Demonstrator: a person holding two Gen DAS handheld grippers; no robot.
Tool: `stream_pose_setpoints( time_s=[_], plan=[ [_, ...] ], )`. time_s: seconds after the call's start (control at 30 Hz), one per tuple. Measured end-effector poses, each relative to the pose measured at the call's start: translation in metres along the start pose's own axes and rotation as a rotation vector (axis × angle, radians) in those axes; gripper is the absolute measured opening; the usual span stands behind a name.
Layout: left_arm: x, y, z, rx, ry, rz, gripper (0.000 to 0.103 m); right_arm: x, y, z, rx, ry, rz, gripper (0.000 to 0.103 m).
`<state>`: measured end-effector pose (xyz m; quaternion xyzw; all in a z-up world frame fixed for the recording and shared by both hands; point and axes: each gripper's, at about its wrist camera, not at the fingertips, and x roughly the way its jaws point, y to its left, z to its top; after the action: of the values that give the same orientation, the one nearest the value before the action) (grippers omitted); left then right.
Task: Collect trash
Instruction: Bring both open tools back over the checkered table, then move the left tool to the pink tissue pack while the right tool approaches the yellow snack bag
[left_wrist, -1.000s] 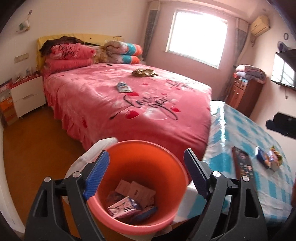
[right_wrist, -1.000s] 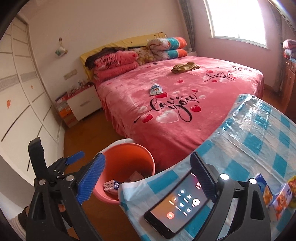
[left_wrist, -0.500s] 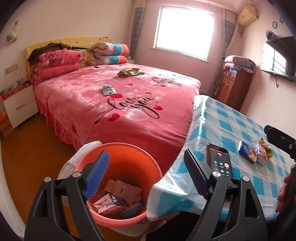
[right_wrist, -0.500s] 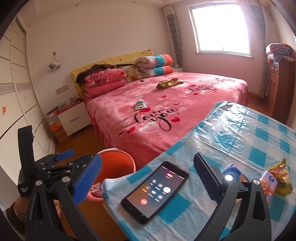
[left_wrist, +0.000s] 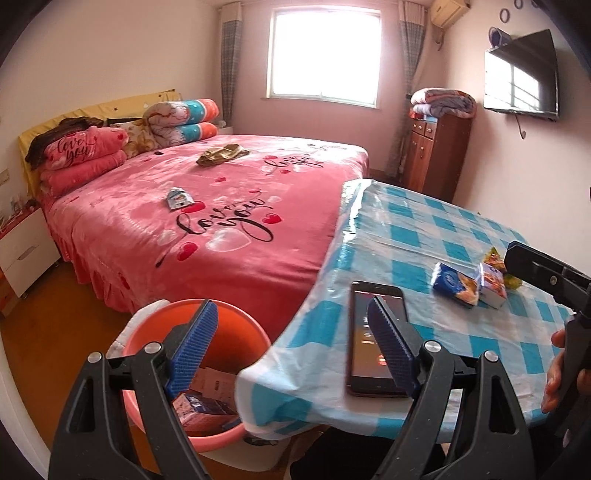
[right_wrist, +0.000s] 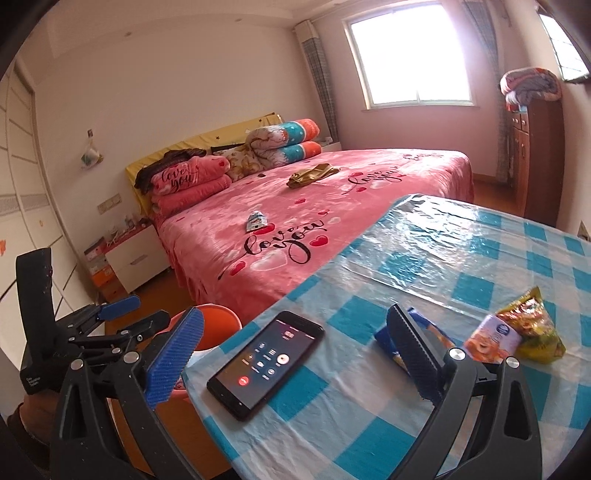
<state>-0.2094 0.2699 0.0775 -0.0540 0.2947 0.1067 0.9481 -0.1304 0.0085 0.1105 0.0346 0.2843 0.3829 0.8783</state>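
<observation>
My left gripper (left_wrist: 291, 350) is open and empty, hanging over the corner of the checked table (left_wrist: 417, 236) and the orange bucket (left_wrist: 236, 332). The bucket stands on the floor with cartons and wrappers inside. My right gripper (right_wrist: 295, 354) is open over the table edge, with nothing held. On the cloth lie a blue snack packet (right_wrist: 386, 338), partly behind my right finger, a pink carton (right_wrist: 493, 338) and a yellow-green bag (right_wrist: 532, 325). A small packet (left_wrist: 179, 197) and an olive wrapper (left_wrist: 221, 155) lie on the pink bed (left_wrist: 147, 236).
A black phone (right_wrist: 266, 362) with its screen lit lies near the table's front corner. A white nightstand (right_wrist: 135, 258) stands left of the bed, a wooden cabinet (left_wrist: 436, 155) at the back right. A hand (left_wrist: 557, 369) shows at the right edge.
Both views have swung right, from the bucket toward the table. The bucket has slid to the lower left, and the phone and snack packets have come further into view.
</observation>
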Motion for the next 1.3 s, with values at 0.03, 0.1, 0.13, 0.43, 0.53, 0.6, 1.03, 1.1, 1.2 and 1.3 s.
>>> stream_pose_setpoints(
  time_s=[0.03,0.1,0.13,0.43,0.53,0.6,1.03,1.1,1.2,1.3],
  plan=[
    [0.0,-0.004,0.0,0.005,0.007,0.0,0.084,-0.002,-0.005,-0.001,0.011,0.0,-0.005,0.098],
    [0.001,-0.011,0.001,0.01,0.021,0.0,0.084,-0.006,-0.013,-0.004,0.031,-0.005,-0.005,0.098],
    [0.001,-0.014,0.001,0.013,0.023,-0.007,0.084,-0.007,-0.017,-0.004,0.037,-0.004,-0.003,0.098],
    [0.001,-0.042,0.004,0.051,0.057,-0.031,0.084,-0.023,-0.055,-0.015,0.101,-0.019,-0.051,0.098],
    [0.002,-0.052,0.005,0.061,0.064,-0.042,0.084,-0.03,-0.068,-0.017,0.12,-0.035,-0.07,0.098],
    [0.002,-0.06,0.006,0.074,0.065,-0.054,0.084,-0.033,-0.077,-0.018,0.133,-0.039,-0.082,0.098],
    [0.014,-0.115,0.008,0.16,0.111,-0.132,0.084,-0.053,-0.132,-0.025,0.213,-0.084,-0.189,0.098],
    [0.017,-0.123,0.008,0.161,0.125,-0.149,0.084,-0.057,-0.142,-0.025,0.231,-0.089,-0.206,0.098],
    [0.022,-0.136,0.008,0.149,0.153,-0.198,0.084,-0.06,-0.158,-0.027,0.26,-0.088,-0.22,0.098],
    [0.029,-0.146,0.007,0.119,0.189,-0.259,0.084,-0.061,-0.177,-0.03,0.323,-0.068,-0.223,0.098]
  ],
)
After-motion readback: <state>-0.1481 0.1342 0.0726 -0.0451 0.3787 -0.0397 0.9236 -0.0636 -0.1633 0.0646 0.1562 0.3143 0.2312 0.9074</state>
